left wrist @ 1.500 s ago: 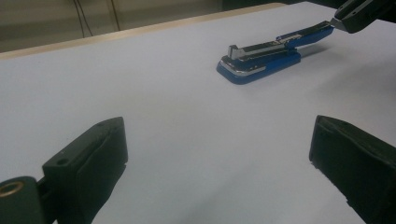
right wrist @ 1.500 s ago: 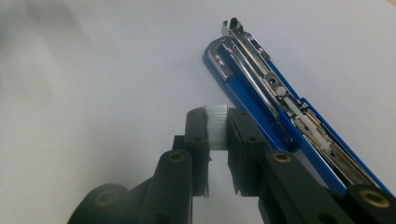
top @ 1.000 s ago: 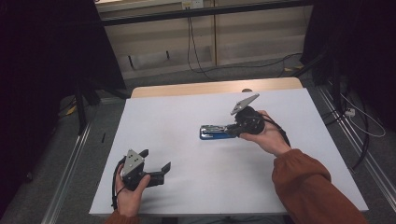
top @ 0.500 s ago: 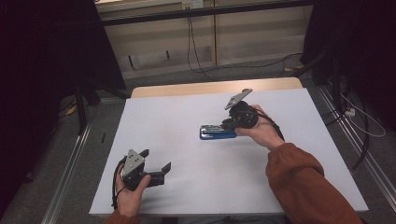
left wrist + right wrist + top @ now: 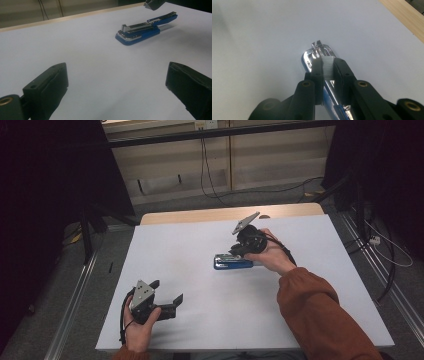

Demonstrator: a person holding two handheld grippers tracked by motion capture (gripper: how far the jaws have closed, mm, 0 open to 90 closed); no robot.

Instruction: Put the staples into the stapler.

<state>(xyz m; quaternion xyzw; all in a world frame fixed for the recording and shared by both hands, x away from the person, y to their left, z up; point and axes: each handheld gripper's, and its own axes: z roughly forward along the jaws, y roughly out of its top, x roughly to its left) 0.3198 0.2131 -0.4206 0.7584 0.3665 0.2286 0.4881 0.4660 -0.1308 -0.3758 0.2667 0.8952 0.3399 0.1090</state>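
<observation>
Blue stapler [image 5: 233, 263] lies flat on the white tabletop [image 5: 200, 330], right of centre and nearer the far edge, top arm hinged open — so the staple channel is exposed. Right gripper [image 5: 328, 66] hangs over that channel with its jaws clamped on a strip of staples [image 5: 328, 65], held lengthwise in line with the stapler, likely for loading. Left gripper [image 5: 117, 82] rests near the near left corner, jaws wide apart and holding nothing — parked well clear of the work.
</observation>
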